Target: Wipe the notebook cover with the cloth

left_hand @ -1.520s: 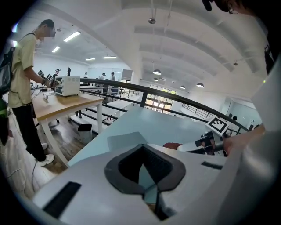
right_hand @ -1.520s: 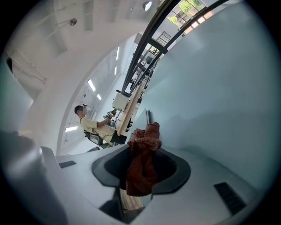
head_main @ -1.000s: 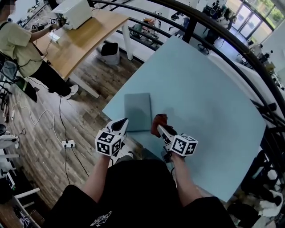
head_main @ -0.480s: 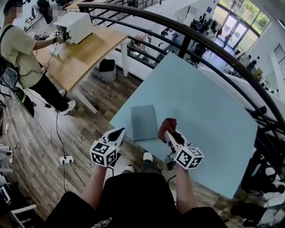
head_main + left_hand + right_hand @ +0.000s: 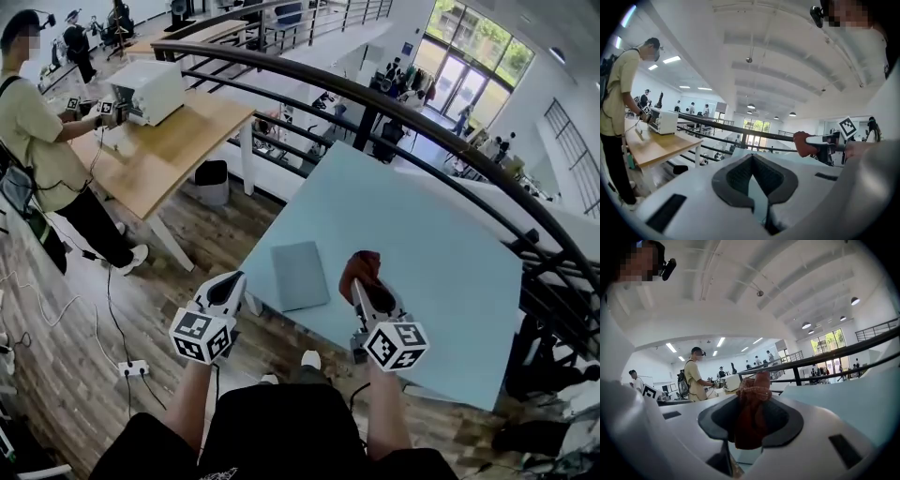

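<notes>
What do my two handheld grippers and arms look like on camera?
The left gripper and right gripper are white plastic shells tapering to a point. Each carries a cube with black-and-white square markers at the hand end. The pads are dark grey. No sleeves reach the forearms, and the person wears black clothing.

One notebook [image 5: 300, 275]. One cloth [image 5: 363, 266]. Two grippers: left gripper [image 5: 234, 279], right gripper [image 5: 360, 285]. Two tables: blue table [image 5: 450, 234], wooden table [image 5: 164, 141]. One white box [image 5: 148, 91]. One person [image 5: 37, 141] beside it.
</notes>
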